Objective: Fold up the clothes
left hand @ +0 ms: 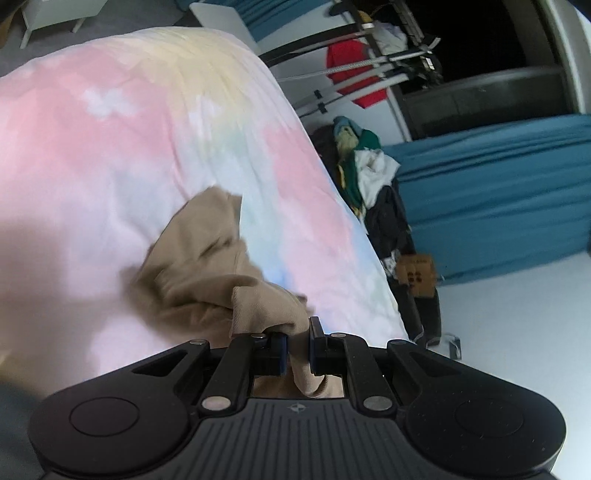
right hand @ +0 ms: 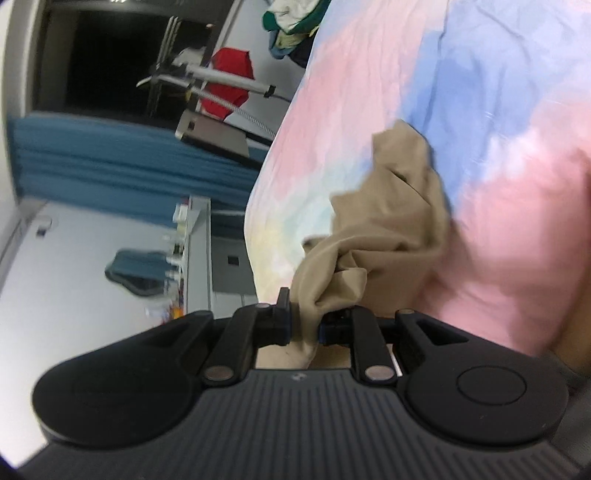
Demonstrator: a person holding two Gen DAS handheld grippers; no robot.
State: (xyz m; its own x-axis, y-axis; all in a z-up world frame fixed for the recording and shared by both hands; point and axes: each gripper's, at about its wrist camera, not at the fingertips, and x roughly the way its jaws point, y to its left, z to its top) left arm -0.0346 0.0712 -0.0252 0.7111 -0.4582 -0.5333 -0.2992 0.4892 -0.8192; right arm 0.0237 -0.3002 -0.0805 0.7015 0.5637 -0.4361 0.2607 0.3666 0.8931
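Note:
A tan garment (left hand: 199, 258) hangs bunched over the pastel tie-dye bedspread (left hand: 110, 129). My left gripper (left hand: 298, 345) is shut on a fold of the garment, and the cloth runs down between its black fingers. In the right wrist view the same tan garment (right hand: 391, 229) is crumpled above the pink and blue bedspread (right hand: 498, 184). There my right gripper (right hand: 304, 325) is shut on another edge of the garment, with cloth bulging out between the fingers. Both views are tilted and blurred.
A heap of mixed clothes (left hand: 365, 173) lies at the bed's far edge, also seen as a clothes heap (right hand: 291, 22). A drying rack with a red garment (left hand: 354, 70) stands beyond, near teal curtains (left hand: 498, 199). A cluttered shelf (right hand: 184, 251) stands against the white wall.

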